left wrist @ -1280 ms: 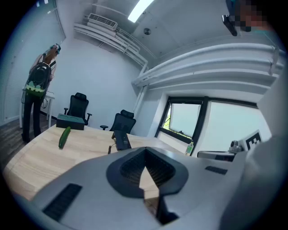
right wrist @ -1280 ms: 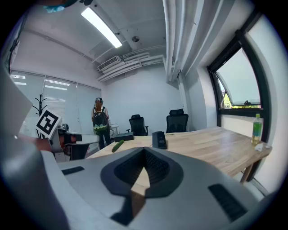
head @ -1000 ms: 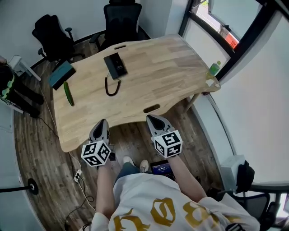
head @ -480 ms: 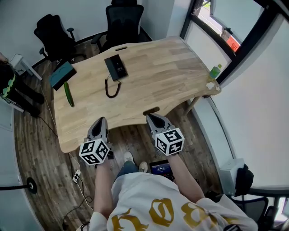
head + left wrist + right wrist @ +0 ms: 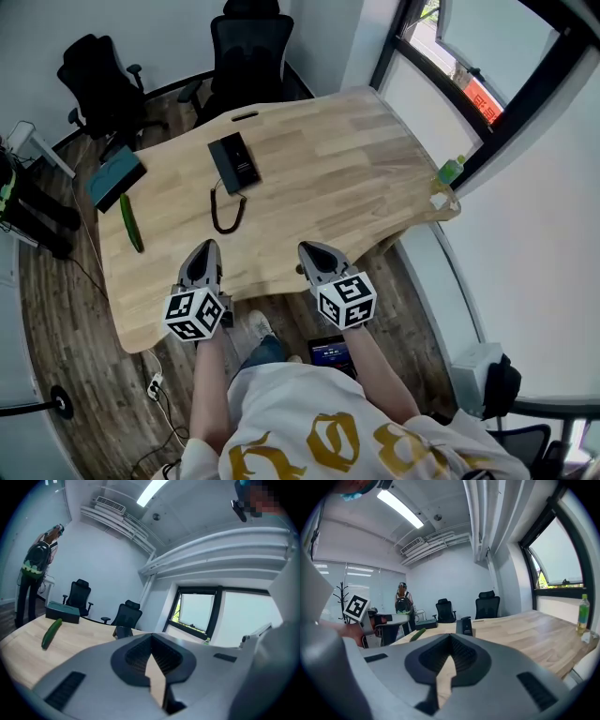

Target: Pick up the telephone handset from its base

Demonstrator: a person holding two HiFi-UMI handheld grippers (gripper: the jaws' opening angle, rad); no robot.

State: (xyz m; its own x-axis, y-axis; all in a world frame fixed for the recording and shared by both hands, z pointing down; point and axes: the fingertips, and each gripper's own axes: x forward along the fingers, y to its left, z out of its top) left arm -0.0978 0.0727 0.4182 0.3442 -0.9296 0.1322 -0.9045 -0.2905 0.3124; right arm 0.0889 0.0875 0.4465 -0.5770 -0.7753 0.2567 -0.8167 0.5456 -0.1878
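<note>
**A:** Where is it lying?

**B:** The tabletop [image 5: 356,178] is carrying the phone [image 5: 235,161] well ahead of the left claw [image 5: 206,248] and right claw [image 5: 306,249], both pressing shut, empty.

**A:** Handling?

**B:** I'm guessing the handset [image 5: 226,161] is light, stiff and slick. I'm favouring its middle, expecting the cord [image 5: 223,208] tugging.

Apparently open tabletop [image 5: 328,187] before telephone [image 5: 234,161]
</note>
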